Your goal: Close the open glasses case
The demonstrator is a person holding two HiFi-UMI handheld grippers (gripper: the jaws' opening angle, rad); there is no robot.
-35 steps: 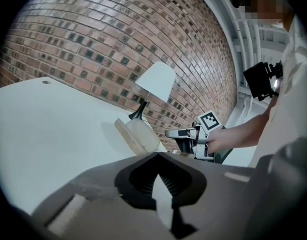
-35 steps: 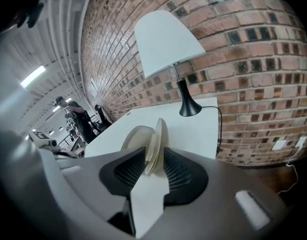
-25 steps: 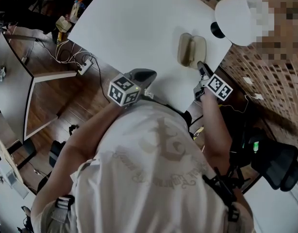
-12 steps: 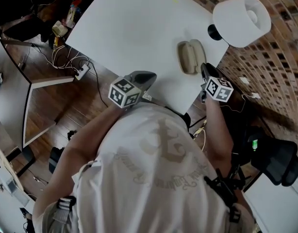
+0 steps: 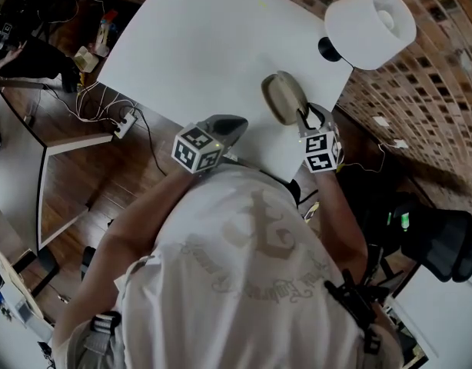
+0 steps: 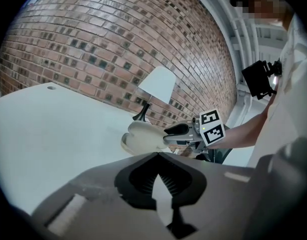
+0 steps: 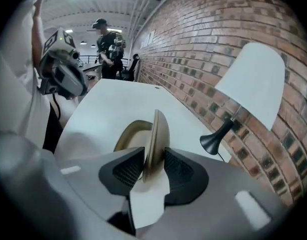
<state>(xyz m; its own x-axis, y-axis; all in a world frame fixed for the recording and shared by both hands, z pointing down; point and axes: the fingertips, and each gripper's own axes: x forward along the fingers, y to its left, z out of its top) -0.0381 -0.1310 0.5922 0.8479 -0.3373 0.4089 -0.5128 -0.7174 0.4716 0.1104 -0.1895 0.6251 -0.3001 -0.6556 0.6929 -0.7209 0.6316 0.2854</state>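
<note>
A beige glasses case [image 5: 280, 97] lies near the white table's right front edge. In the right gripper view its lid [image 7: 154, 134] stands on edge above the hollow base [image 7: 127, 136]. My right gripper [image 5: 304, 118] holds that lid between its pads [image 7: 131, 170]; its jaws are opening slightly while both pads still touch the lid. The left gripper view shows the case [image 6: 142, 136] with the right gripper [image 6: 179, 133] on it. My left gripper [image 5: 228, 121] hovers over the table's front edge, left of the case, with its jaws shut on nothing [image 6: 157, 156].
A white-shaded lamp [image 5: 370, 25] on a black base stands right behind the case. The white table [image 5: 197, 44] ends just in front of the grippers. A power strip with cables [image 5: 124, 108] lies on the floor at the left, and a black chair [image 5: 443, 244] at the right. A person [image 7: 106, 41] stands far off.
The right gripper rolled and moved left and up onto the case. The case lay flat open before; now its lid stands upright between the right jaws. The left gripper kept still.
</note>
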